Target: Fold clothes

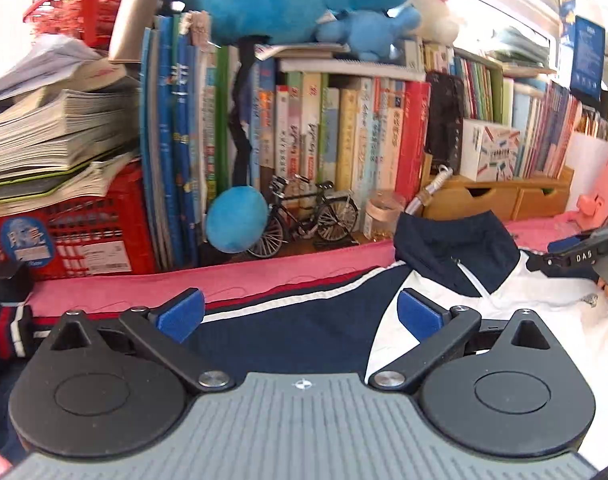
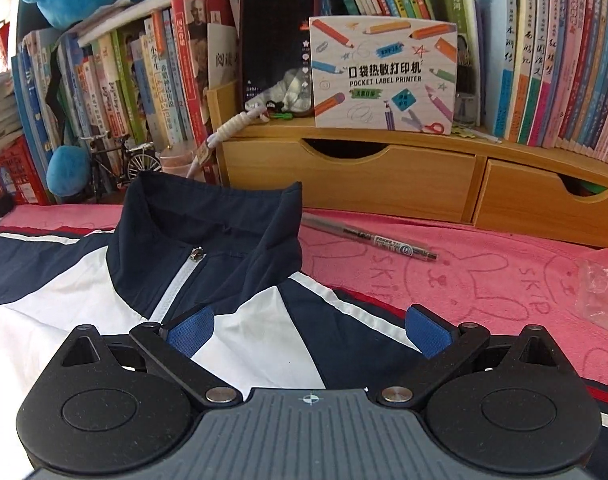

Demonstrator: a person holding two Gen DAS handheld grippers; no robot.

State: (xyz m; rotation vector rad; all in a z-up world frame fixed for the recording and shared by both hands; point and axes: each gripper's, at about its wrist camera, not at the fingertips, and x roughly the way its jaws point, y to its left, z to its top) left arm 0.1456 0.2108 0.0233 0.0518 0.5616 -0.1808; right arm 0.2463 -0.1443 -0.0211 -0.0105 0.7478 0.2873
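Navy-white jacket — hem cut off | left tongs apart | right tongs apart, empty

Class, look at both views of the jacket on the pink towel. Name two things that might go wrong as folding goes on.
1. A pen lies on the towel just right of the jacket; a swung sleeve may sweep it off or trap it.
2. A model bicycle and jar stand close behind the collar; pushing the jacket back may topple them.
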